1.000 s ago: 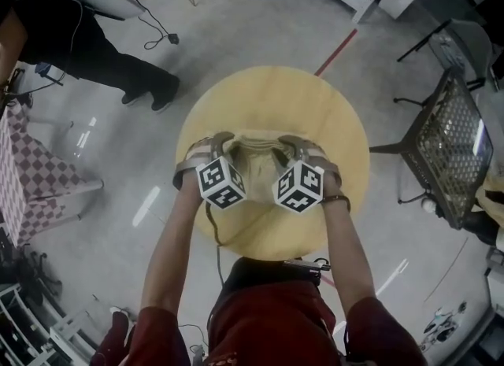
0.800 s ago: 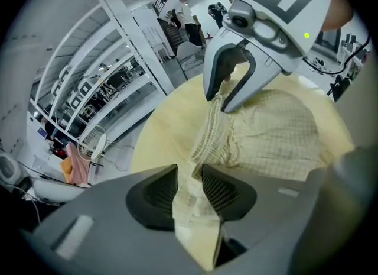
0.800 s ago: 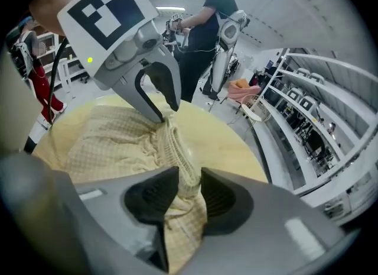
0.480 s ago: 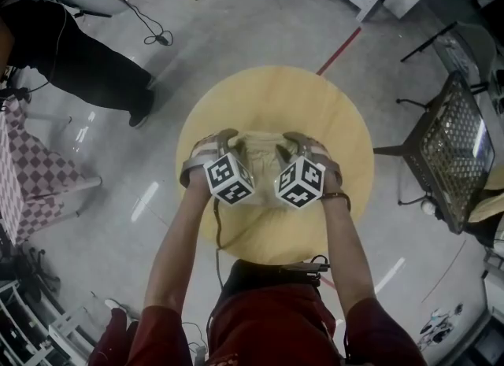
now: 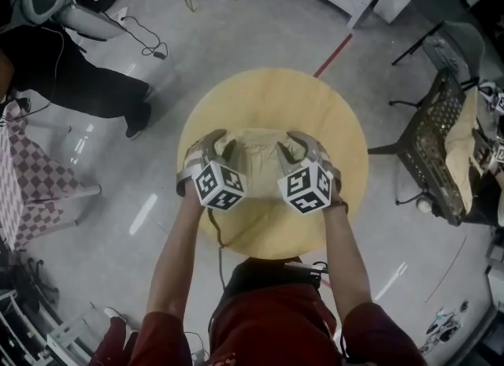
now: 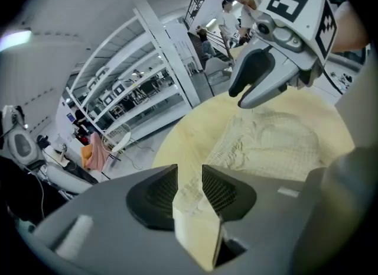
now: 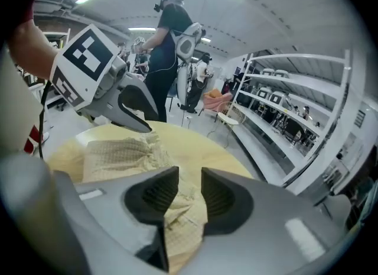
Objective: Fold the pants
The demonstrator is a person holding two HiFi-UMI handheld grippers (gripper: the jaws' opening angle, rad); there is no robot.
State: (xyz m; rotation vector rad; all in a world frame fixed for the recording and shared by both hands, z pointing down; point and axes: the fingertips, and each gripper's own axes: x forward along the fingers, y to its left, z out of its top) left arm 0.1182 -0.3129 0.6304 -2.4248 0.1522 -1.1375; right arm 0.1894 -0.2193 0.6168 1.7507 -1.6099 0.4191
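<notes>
The left tongs (image 6: 189, 178) and the right tongs (image 7: 189, 180) are each part-closed, pinching a bunched edge of the cream pants (image 5: 256, 152), one at each side. The rest of the pants lies crumpled between and beyond them on the round yellow bench (image 5: 315, 101). Far right, well apart, stands a dark mesh basket (image 5: 429, 148); I cannot tell whether the pale cloth there lies in it or beside it.

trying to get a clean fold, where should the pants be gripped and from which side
Take the pants by their two outer ends, one per gripper, from the person's side of the table. They lie as a wide limp bundle, so a single pinch would likely let it sag. The left gripper and right gripper have jaws shut on fabric there.
</notes>
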